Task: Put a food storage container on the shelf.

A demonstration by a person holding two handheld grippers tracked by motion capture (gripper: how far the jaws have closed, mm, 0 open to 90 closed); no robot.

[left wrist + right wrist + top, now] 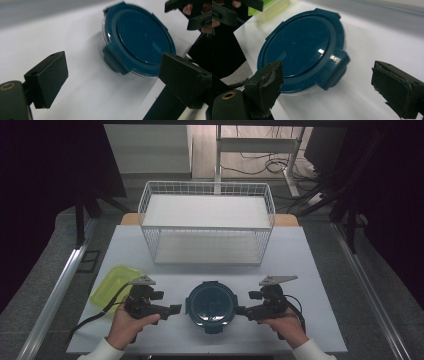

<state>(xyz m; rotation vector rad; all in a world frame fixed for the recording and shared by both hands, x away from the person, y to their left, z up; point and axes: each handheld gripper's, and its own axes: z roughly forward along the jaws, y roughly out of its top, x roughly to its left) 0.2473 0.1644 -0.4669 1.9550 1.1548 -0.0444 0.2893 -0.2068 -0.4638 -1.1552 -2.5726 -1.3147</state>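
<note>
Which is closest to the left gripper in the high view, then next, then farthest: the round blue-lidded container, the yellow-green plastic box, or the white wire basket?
From the left gripper:
1. Round blue-lidded container, right beside it, between the two grippers.
2. Yellow-green plastic box, off to its left near the table edge.
3. White wire basket, farthest, at the back of the table.

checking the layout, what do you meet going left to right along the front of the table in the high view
yellow-green container → left gripper → round container with dark blue lid → right gripper
</note>
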